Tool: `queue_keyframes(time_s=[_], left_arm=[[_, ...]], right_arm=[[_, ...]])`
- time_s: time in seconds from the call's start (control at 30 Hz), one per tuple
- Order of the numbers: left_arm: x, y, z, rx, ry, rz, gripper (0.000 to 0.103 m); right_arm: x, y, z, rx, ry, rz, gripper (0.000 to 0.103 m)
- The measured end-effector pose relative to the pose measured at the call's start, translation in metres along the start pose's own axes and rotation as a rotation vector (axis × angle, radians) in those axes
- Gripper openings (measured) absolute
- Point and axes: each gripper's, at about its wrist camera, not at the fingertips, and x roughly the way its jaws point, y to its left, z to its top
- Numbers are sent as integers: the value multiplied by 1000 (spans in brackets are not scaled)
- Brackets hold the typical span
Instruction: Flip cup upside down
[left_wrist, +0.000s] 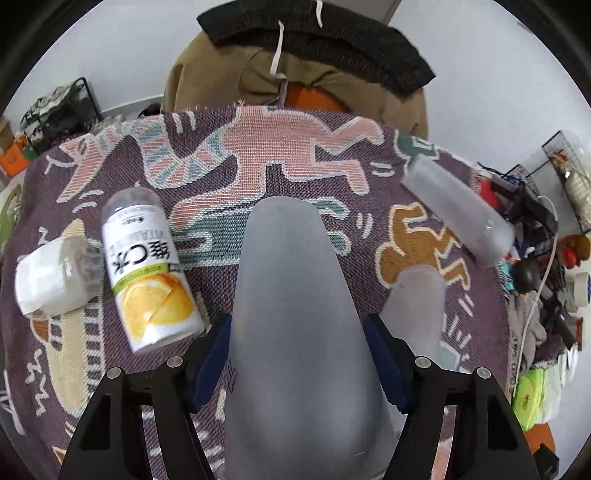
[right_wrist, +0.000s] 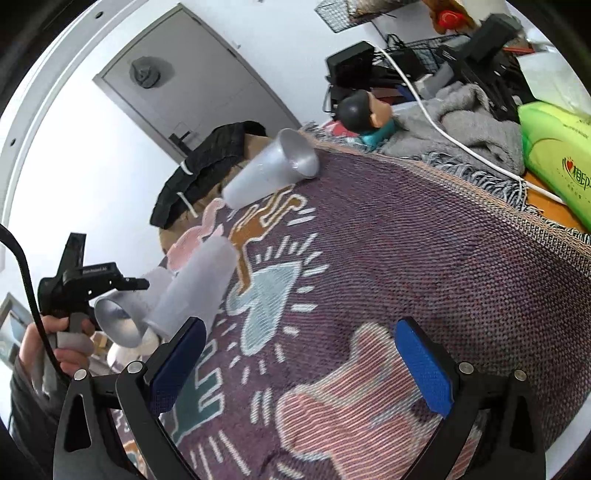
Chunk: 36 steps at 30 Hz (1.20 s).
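Your left gripper (left_wrist: 295, 354): jaws closed on the grey cup (left_wrist: 299, 332), blue pads pressed against its sides; the cup fills the middle of the left wrist view, its closed base pointing away from the camera. From the right wrist view, the same cup (right_wrist: 129, 314) hangs clear of the cloth (right_wrist: 406, 258), roughly on its side, open mouth facing that camera: neither upright nor inverted, so the flip reads as partway through. Your right gripper (right_wrist: 299, 362): jaws wide apart, nothing between them, hovering over the cloth. Second cup (right_wrist: 199, 288): appears to stand mouth-down on the cloth just beside the held one, which suggests one flip is complete. Third cup (right_wrist: 269, 170): lying on its side near the far edge of the cloth, mouth toward the clutter, not yet flipped. Bottle with lemon label (left_wrist: 149, 273) and a paper roll (left_wrist: 51, 280): on the cloth to the left, apart from the cups. Remaining, by judgement: finish turning the held cup mouth-down, set it on the cloth, release; the third cup may follow.
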Motion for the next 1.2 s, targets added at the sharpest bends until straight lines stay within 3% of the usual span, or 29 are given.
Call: queue_keyframes(time_s=[0.3, 0.73, 1.2], left_arm=[[-54, 3, -46, 35, -64, -54, 72], [-82, 2, -125, 61, -99, -111, 72], [-58, 4, -198, 65, -84, -133, 72]], right_arm=[[-14, 24, -8, -49, -4, 60, 103], [-13, 31, -16, -20, 72, 186, 103], [-3, 26, -23, 17, 121, 222, 103]])
